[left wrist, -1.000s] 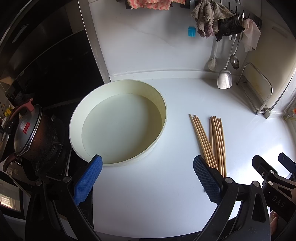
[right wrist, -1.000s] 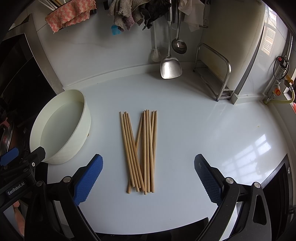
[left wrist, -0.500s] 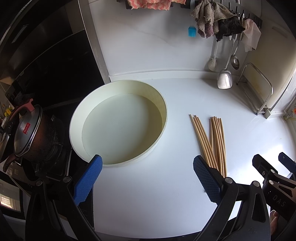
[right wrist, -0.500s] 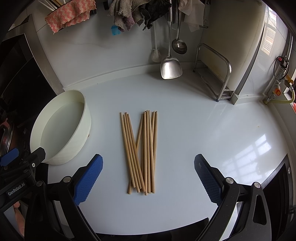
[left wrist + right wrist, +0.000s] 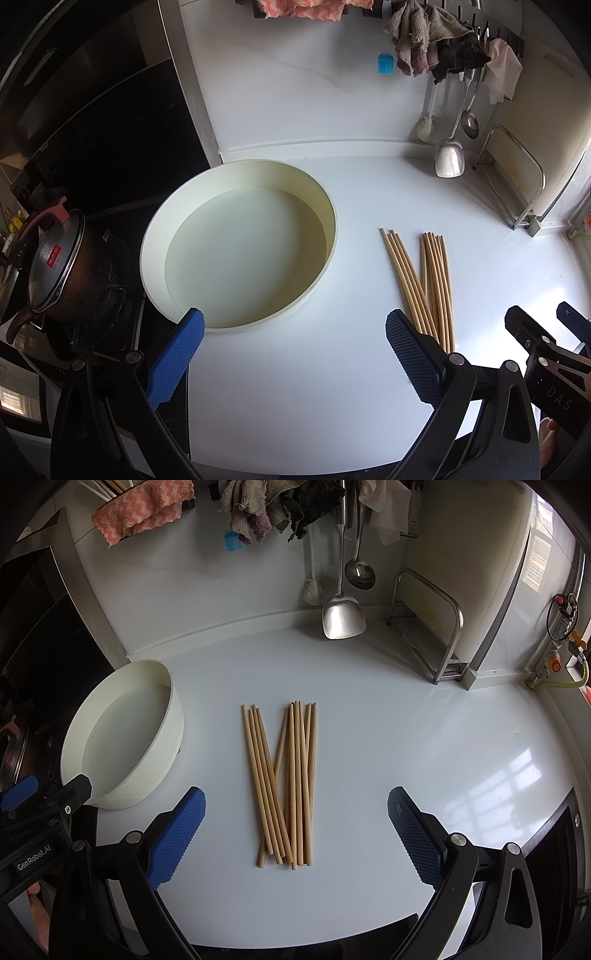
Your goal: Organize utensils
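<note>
Holding almost steady over the last second, you are keeping both the left tongs (image 5: 293, 350) and right tongs (image 5: 295, 830) wide and empty; the chopsticks (image 5: 284, 782) are still lying untouched on the surface (image 5: 406, 738) beside the round basin (image 5: 162, 746), so organizing is not yet starting.

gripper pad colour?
Blue, with a knurled texture, on both grippers' pads; clearest in the right wrist view.
</note>
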Motion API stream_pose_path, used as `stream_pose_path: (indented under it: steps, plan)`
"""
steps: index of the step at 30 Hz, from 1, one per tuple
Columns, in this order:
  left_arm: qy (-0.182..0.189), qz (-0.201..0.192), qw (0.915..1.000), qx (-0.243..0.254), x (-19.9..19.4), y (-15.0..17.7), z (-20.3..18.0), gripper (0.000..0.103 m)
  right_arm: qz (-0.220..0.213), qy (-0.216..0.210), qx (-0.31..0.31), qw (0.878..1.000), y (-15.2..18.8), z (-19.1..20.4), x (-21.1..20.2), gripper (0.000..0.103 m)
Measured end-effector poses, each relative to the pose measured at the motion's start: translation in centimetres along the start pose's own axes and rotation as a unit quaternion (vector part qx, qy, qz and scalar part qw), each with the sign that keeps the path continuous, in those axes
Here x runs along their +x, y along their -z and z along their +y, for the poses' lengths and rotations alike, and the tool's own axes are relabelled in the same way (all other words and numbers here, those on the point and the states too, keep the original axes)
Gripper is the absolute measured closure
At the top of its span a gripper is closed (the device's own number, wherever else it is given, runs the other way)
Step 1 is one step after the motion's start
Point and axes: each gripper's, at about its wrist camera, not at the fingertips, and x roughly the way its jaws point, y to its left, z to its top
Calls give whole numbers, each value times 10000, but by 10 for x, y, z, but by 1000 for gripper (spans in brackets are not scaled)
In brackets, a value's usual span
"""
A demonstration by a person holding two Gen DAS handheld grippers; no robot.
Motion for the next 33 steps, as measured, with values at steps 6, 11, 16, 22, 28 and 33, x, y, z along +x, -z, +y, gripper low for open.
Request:
stream_pose_path:
  steps: [6, 11, 16, 22, 28, 33]
  plan:
    - [7, -4, 10000, 0, 1, -1, 1, 6, -12, 5, -2, 10000, -1, 3, -1, 8]
    - [31, -15, 10000, 22, 1, -2, 2, 6, -17, 14, 30, 10000, 0, 5, 1, 8]
    - [184, 5, 9997, 156, 6, -1, 6, 6, -7, 27, 257, 9997, 4, -3, 1, 8]
    - [634, 51, 9972, 403, 21, 8, -5, 6, 32, -21, 593, 9982, 20, -22, 6, 8]
    - [744, 16, 9966, 362, 35, 18, -30, 6, 59, -38, 548, 9985, 36, -50, 18, 8]
    - [691, -85, 9975, 84, 45, 28, -54, 6, -73, -161, 70, 9998, 37, -73, 33, 8]
